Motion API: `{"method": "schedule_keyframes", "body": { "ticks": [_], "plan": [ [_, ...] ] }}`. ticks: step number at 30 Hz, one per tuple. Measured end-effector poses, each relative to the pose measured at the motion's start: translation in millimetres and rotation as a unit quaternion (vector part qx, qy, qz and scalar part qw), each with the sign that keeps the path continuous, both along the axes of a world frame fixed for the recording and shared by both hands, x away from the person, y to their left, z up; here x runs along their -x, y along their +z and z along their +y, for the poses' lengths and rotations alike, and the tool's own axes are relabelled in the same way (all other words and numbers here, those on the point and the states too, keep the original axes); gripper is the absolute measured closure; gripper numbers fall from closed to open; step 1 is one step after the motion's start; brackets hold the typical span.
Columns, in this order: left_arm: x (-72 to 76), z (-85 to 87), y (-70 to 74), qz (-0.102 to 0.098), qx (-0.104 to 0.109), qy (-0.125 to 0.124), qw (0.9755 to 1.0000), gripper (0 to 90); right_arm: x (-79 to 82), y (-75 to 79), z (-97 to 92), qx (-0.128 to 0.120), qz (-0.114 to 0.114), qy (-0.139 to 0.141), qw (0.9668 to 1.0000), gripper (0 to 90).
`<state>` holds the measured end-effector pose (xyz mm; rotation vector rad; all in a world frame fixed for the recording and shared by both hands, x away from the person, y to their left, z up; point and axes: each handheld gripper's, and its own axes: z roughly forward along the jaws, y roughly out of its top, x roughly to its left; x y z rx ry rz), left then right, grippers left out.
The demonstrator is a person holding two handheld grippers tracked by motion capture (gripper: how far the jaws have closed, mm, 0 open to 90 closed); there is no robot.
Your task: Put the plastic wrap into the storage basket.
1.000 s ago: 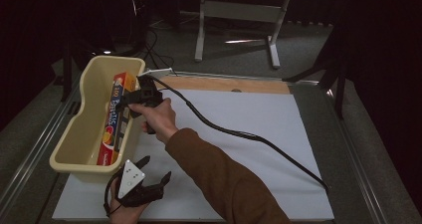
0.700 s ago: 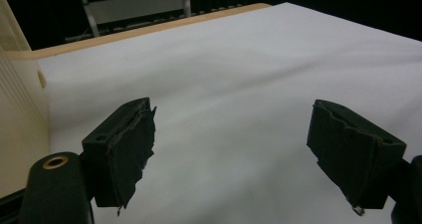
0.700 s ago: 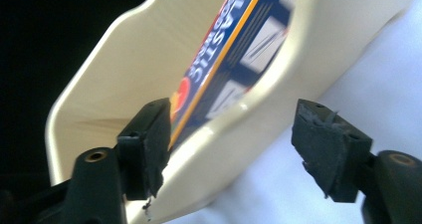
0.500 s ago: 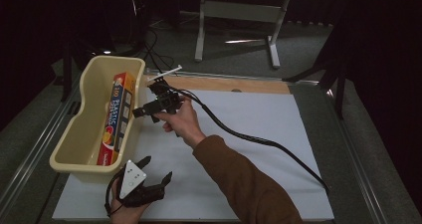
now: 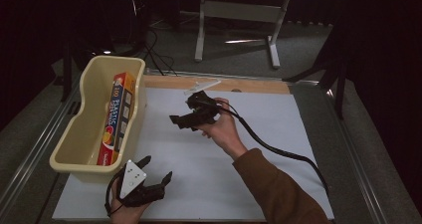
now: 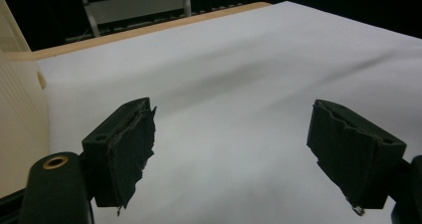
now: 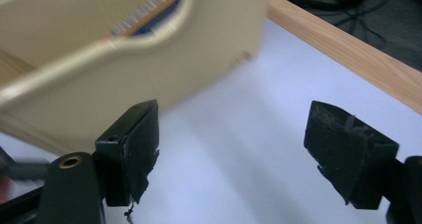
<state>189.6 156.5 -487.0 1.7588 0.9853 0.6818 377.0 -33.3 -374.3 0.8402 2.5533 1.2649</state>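
Big table (image 5: 318, 194) w/ a white sheet (image 5: 259, 134) on top. A cream tub (image 5: 82, 134) sits at the left side of the sheet. Inside it lies a long box (image 5: 115, 117) of plastic wrap, leaning along the tub's right wall.

Right gripper (image 5: 185, 118) is held up over the middle of the sheet, pointing at the tub, jaws wide apart w/ nothing in them. A black cable (image 5: 278, 152) runs from it to the right.

Left gripper (image 5: 155, 170) is low at the near edge, just beside the tub's near corner, jaws apart too & holding nothing.
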Motion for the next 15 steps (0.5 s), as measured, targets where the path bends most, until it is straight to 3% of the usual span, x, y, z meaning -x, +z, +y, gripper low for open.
{"method": "schedule_keyframes", "body": {
  "ticks": [6,8,11,14,15],
  "plan": [
    [0.3,0.9,0.3,0.000,0.000,0.000,1.0000,18.5,13.2,-13.7,-42.0,0.035,-0.051,-0.025,0.9978,21.0],
    [-0.1,0.2,-0.2,0.002,-0.003,0.000,1.0000,18.5,18.8,-19.7,-57.9,0.043,-0.056,-0.032,0.9970,20.0],
    [-0.2,-0.9,-1.0,0.003,-0.005,0.001,1.0000,18.5,30.2,-30.5,-87.8,0.040,-0.063,-0.044,0.9962,21.3],
    [-0.2,-1.6,-1.4,0.004,-0.005,0.001,1.0000,18.5,38.2,-35.8,-101.7,0.039,-0.076,-0.052,0.9950,21.4],
    [0.1,-2.1,-1.4,0.004,-0.005,0.001,1.0000,18.5,49.0,-40.9,-119.3,0.036,-0.086,-0.068,0.9933,20.7]
  ]
}}
